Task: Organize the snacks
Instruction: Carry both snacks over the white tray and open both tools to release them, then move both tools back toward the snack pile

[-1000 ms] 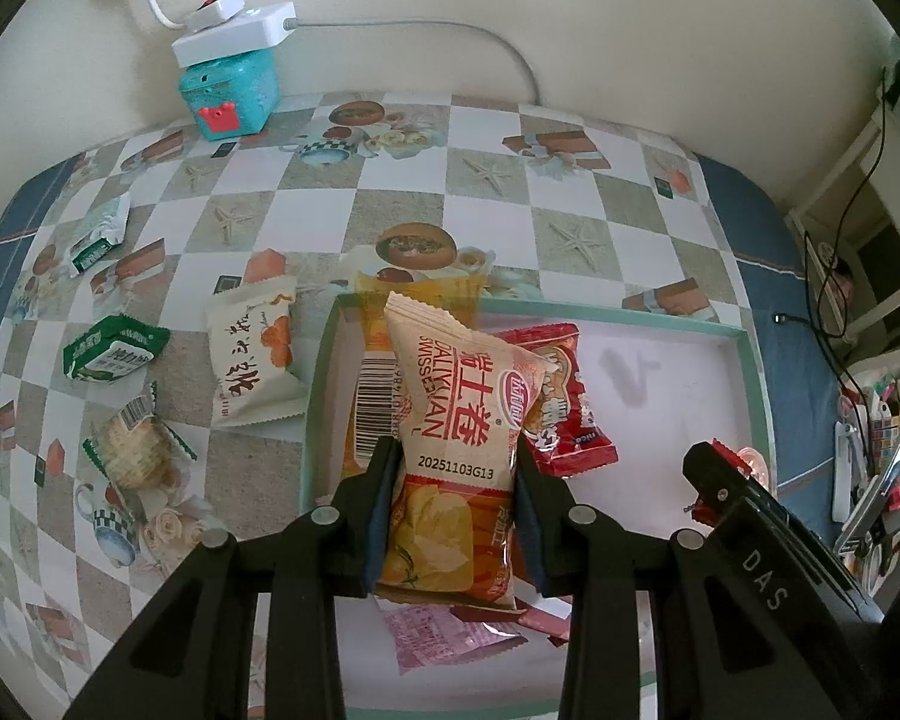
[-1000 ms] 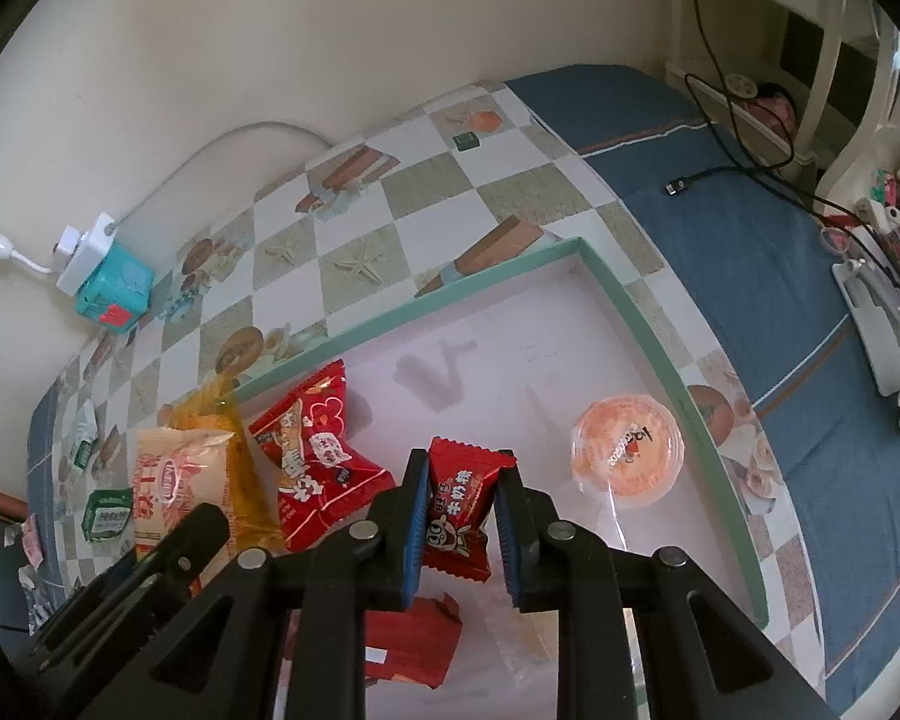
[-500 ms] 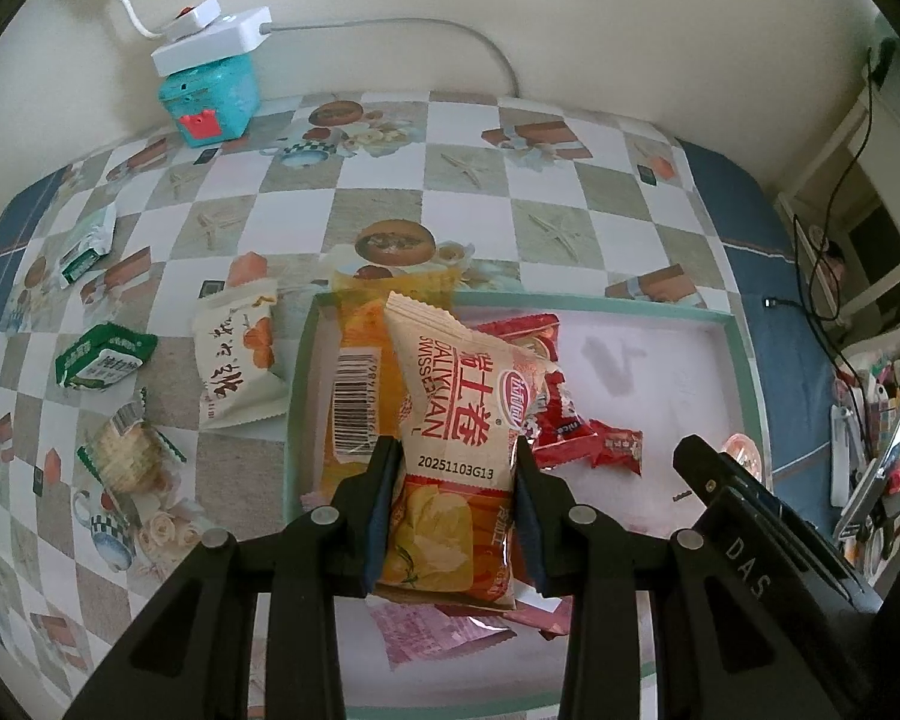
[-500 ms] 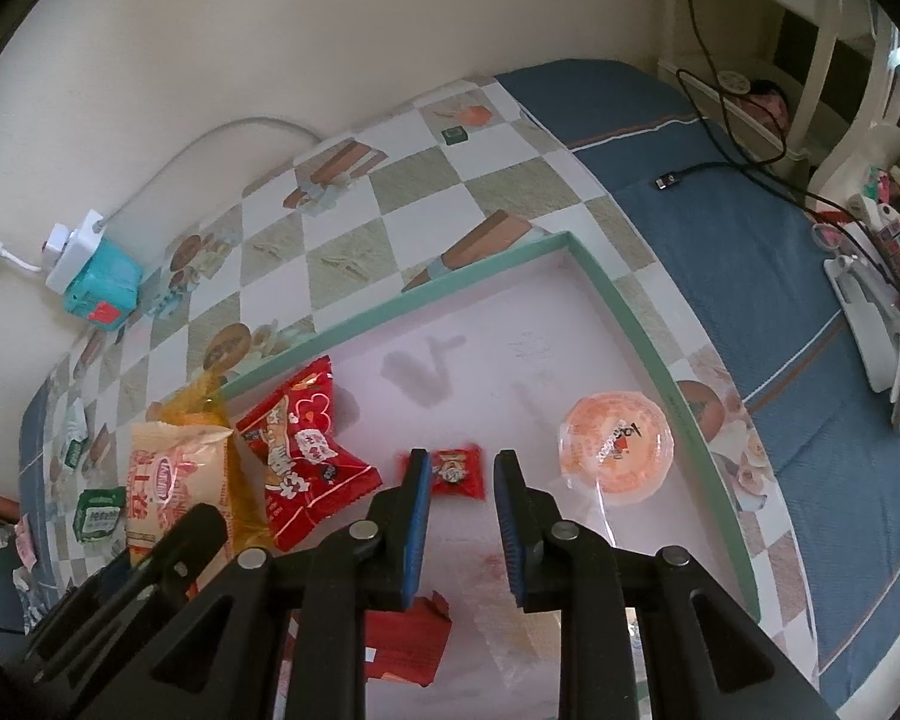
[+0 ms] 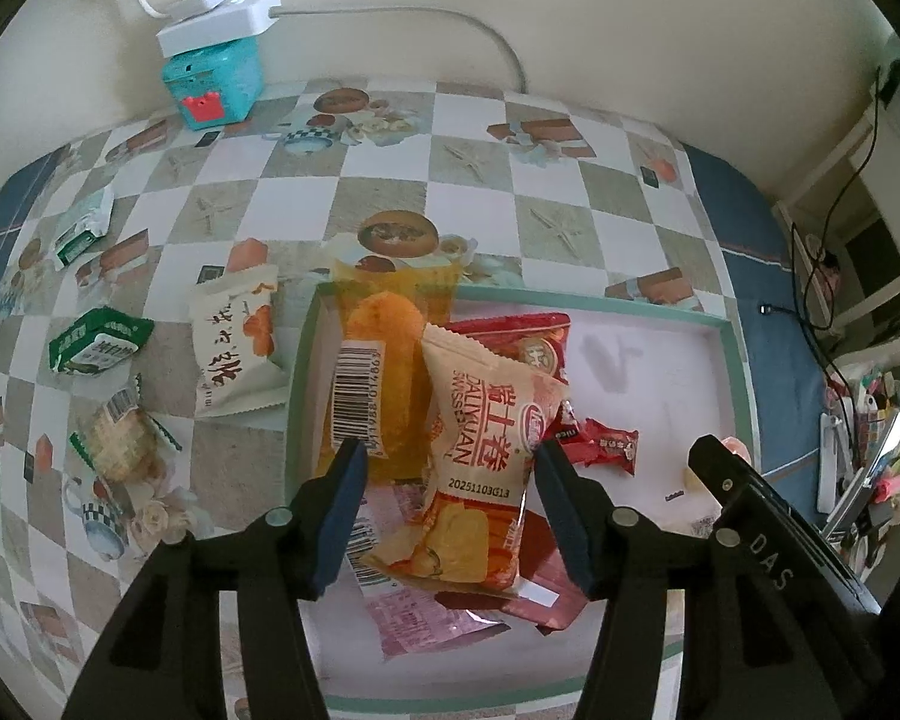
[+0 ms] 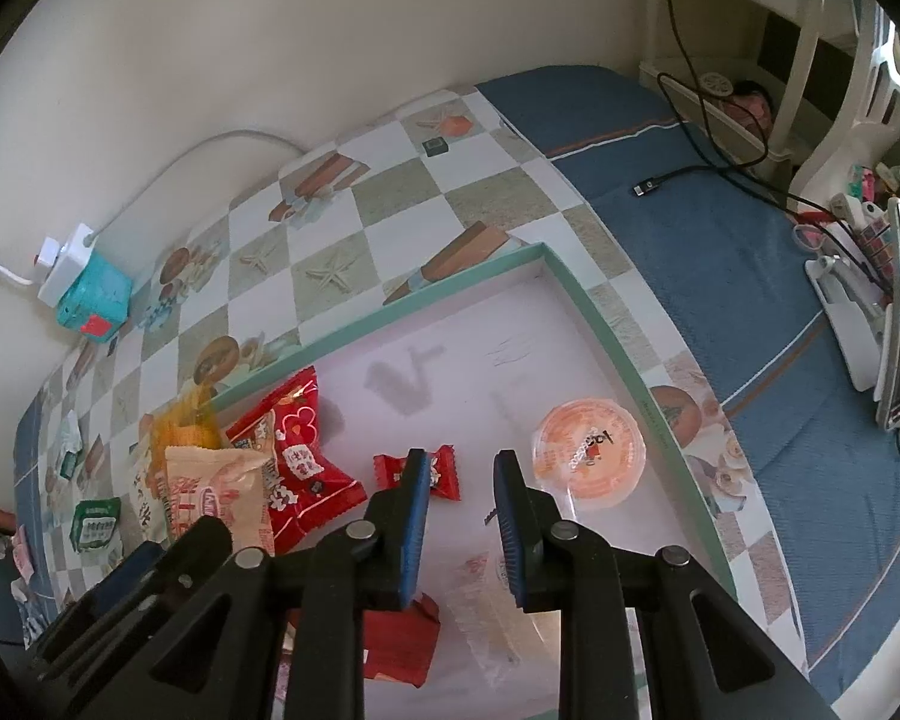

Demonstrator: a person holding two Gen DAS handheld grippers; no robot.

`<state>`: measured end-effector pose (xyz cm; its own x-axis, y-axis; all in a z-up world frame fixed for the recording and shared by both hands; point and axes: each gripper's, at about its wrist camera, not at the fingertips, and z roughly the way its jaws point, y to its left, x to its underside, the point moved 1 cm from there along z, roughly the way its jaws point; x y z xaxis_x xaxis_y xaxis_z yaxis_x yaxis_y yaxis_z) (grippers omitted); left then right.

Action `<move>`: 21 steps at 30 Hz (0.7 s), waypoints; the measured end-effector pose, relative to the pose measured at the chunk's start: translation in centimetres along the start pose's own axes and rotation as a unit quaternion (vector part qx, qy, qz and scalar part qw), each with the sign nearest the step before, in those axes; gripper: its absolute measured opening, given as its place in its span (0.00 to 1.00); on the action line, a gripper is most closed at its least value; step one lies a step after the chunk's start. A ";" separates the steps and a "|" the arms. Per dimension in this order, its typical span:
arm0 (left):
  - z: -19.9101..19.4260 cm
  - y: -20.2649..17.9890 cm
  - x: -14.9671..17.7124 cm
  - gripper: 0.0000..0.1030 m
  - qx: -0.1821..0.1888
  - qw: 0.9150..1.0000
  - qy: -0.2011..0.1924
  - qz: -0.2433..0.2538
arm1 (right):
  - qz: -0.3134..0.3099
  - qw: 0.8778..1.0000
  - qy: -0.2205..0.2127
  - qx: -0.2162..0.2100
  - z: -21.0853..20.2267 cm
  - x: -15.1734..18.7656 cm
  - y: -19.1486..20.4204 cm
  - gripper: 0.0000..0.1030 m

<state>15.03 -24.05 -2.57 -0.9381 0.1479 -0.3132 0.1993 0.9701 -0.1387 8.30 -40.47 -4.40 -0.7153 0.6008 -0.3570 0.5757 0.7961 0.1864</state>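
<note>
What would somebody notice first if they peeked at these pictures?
Probably the shallow green-rimmed tray heaped with shiny snack packets, with the peach Swiss-roll bag lying between the open left gripper fingers. Next, the round orange jelly cup by the tray's right wall, and the teal box against the back wall.

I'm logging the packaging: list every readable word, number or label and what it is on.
"DALIYUAN SWISS...", cut off: beige snack packet
"20251103G13": same packet
"DAS": right gripper body
Barcode digits on orange packet: partly legible, unsure
Chinese print on white packet, red packets, jelly cup: unreadable
</note>
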 end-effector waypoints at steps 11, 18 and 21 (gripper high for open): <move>-1.5 3.4 -0.8 0.72 -0.012 0.999 -0.018 -0.049 | 0.003 1.000 -0.002 0.007 -0.1 -0.1 -0.1 0.69; -1.6 5.7 -1.1 0.87 -0.051 0.995 -0.032 -0.082 | -0.003 1.000 -0.012 0.004 -0.1 0.0 0.3 1.00; -1.6 6.6 -1.1 0.93 -0.071 0.992 -0.039 -0.095 | -0.007 1.000 -0.010 -0.004 0.0 0.0 0.8 1.00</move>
<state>16.97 -17.49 -1.62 -0.9290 -0.0495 -0.3668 -0.0258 0.9973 -0.0693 8.71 -39.85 -4.28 -0.7149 0.5877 -0.3788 0.5624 0.8052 0.1877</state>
